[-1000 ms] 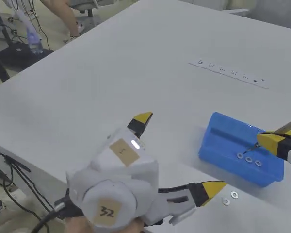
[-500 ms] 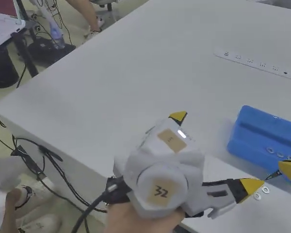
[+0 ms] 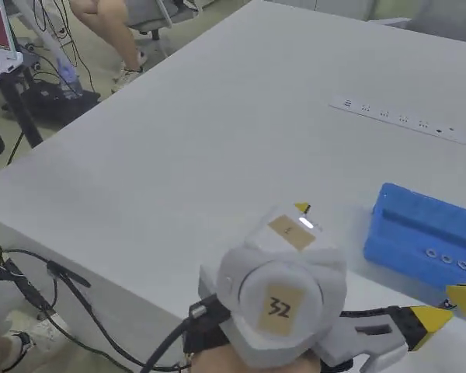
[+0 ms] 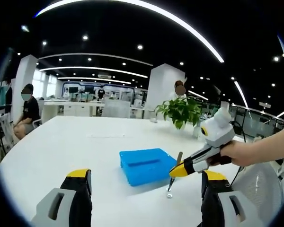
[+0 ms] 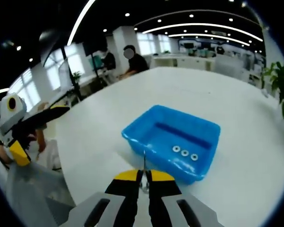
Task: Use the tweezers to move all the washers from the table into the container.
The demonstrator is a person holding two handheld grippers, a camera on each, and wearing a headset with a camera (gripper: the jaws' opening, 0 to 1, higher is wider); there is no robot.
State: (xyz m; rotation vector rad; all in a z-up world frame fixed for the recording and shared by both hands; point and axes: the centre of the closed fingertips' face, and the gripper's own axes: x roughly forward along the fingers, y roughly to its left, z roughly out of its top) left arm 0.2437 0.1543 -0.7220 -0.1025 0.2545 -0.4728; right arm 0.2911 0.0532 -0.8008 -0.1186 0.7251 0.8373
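Observation:
The blue container (image 3: pixel 419 233) sits on the white table (image 3: pixel 217 140) with three washers (image 3: pixel 446 259) in it. Its inside shows in the right gripper view, blue container (image 5: pixel 173 139) and washers (image 5: pixel 184 152). My right gripper (image 5: pixel 144 176) is shut on the thin tweezers (image 5: pixel 144 163), just in front of the container's near wall. In the left gripper view the right gripper (image 4: pixel 180 170) points the tweezers (image 4: pixel 178 161) down at a small washer (image 4: pixel 169 194) on the table. My left gripper (image 3: pixel 365 264) hovers open, holding nothing, left of the container (image 4: pixel 144 165).
A white power strip (image 3: pixel 392 118) lies on the far side of the table. The table's left edge drops to a floor with cables (image 3: pixel 31 287). People sit at the far left (image 4: pixel 28 111). A potted plant (image 4: pixel 180 111) stands beyond the table.
The right gripper has drawn the tweezers back from over the container's washers to the table in front of its near wall. The head camera has also shifted.

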